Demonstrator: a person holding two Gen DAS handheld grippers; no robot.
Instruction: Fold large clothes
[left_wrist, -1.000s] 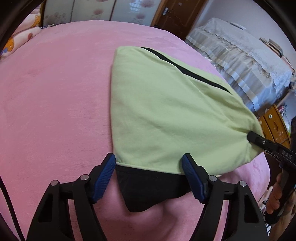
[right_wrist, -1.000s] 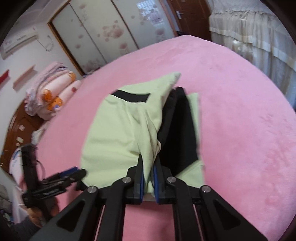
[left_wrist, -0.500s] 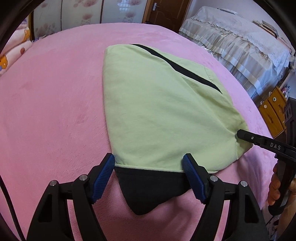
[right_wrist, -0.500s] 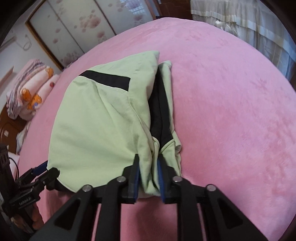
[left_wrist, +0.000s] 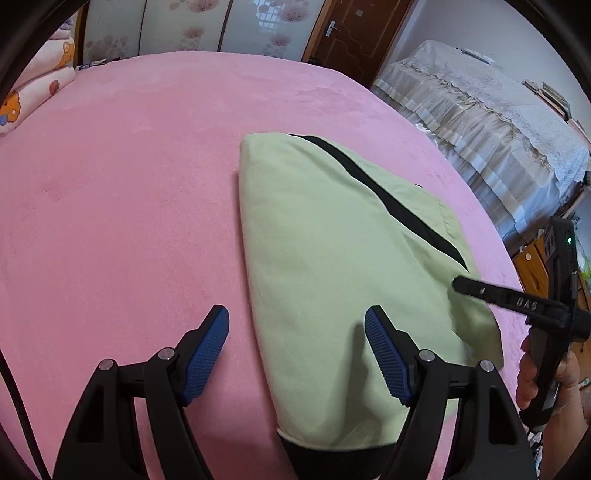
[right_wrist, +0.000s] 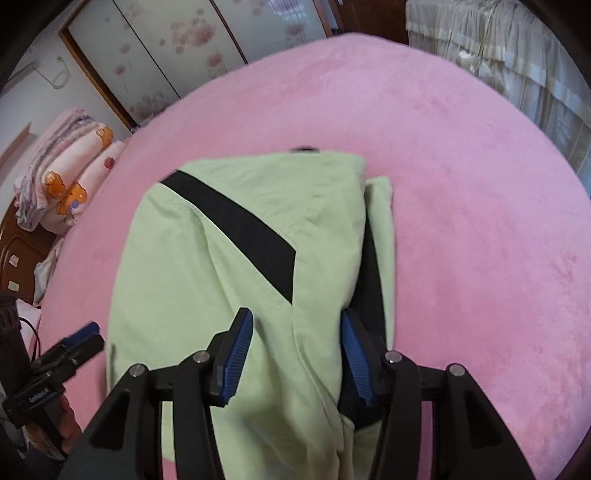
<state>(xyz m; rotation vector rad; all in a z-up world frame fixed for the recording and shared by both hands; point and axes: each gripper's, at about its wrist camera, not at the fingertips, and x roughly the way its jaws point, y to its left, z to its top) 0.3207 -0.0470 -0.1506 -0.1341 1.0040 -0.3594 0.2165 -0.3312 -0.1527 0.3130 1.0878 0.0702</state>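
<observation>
Green garment (right_wrist: 229, 280) lies folded; right tool (right_wrist: 295, 354) just spread, left tool (left_wrist: 295, 350) apart; bedding stack (right_wrist: 62, 177) only rightward.

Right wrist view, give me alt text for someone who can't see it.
The right gripper, its jaws just opened, hovers over a folded light-green garment with a black stripe, on a pink blanket. The left gripper is at lower left.

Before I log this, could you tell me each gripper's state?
Left gripper: open, holding nothing.
Right gripper: just opening, green garment between fingers, unpressed.
</observation>
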